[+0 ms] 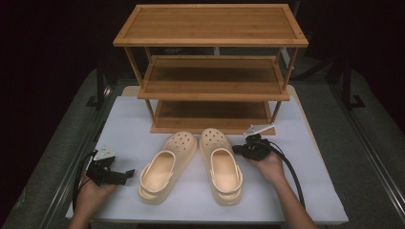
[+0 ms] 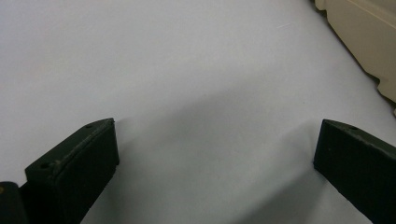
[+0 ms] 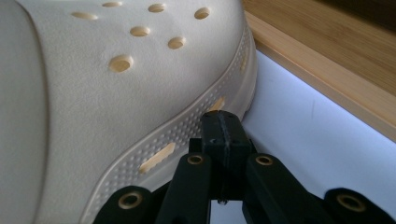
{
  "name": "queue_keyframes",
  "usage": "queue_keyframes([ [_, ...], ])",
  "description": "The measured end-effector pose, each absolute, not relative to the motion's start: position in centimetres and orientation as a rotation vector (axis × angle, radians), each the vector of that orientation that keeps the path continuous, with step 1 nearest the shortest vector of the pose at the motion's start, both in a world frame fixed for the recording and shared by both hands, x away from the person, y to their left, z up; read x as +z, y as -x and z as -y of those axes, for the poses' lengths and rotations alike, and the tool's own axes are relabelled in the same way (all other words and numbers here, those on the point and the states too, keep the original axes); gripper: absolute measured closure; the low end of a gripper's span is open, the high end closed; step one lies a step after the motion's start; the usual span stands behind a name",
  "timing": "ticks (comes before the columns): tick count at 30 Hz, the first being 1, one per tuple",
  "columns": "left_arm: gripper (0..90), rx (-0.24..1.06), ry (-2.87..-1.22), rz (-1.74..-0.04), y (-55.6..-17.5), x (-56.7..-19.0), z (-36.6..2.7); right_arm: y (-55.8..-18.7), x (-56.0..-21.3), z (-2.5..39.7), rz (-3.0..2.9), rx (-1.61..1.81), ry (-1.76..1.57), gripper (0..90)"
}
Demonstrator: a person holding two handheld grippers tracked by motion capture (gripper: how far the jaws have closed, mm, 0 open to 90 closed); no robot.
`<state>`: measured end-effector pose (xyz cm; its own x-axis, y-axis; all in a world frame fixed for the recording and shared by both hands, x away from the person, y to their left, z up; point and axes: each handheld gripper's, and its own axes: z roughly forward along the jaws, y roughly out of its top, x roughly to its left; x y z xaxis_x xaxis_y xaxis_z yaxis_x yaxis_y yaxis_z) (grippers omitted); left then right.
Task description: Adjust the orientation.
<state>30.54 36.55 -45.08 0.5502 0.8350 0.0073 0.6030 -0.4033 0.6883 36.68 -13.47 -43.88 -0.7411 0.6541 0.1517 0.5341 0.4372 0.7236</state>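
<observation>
A left gripper [image 1: 125,174] rests low on the white table [image 1: 124,119], jaws spread wide with nothing between them, aimed at the left clog [image 1: 168,167], probably lining up a grab. Two cream clogs lie side by side, toes toward a wooden rack [image 1: 212,71] with three bare shelves, likely their destination. The right gripper [image 1: 236,149], jaws pressed together, touches the outer side of the right clog [image 1: 220,164], perhaps nudging it.

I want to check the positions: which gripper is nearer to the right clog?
Right. The right gripper, jaws shut, is at the right clog, beside its toe. The left gripper, jaws open, is beyond the left clog, above the white tabletop.
</observation>
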Motion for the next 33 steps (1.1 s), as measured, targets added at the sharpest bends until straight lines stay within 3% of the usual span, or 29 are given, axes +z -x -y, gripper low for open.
queue_keyframes([
  [6,0.0,0.470,-2.144,-1.151,-30.5,-45.1,-36.6,-36.6,-44.0,13.5,-2.529,1.192,-1.062,89.0],
  [18,0.0,0.471,-2.144,-1.152,-30.5,-45.1,-36.5,-35.3,-42.7,16.0,-2.412,1.184,-1.187,60.1],
  [31,0.0,0.434,-2.129,-1.147,-30.5,-44.7,-36.7,-31.5,-40.4,18.4,-2.391,1.240,-1.200,47.1],
  [33,4.4,0.434,-2.110,-1.125,-30.3,-44.1,-36.6,-31.1,-40.0,18.5,-2.383,1.258,-1.185,46.3],
])
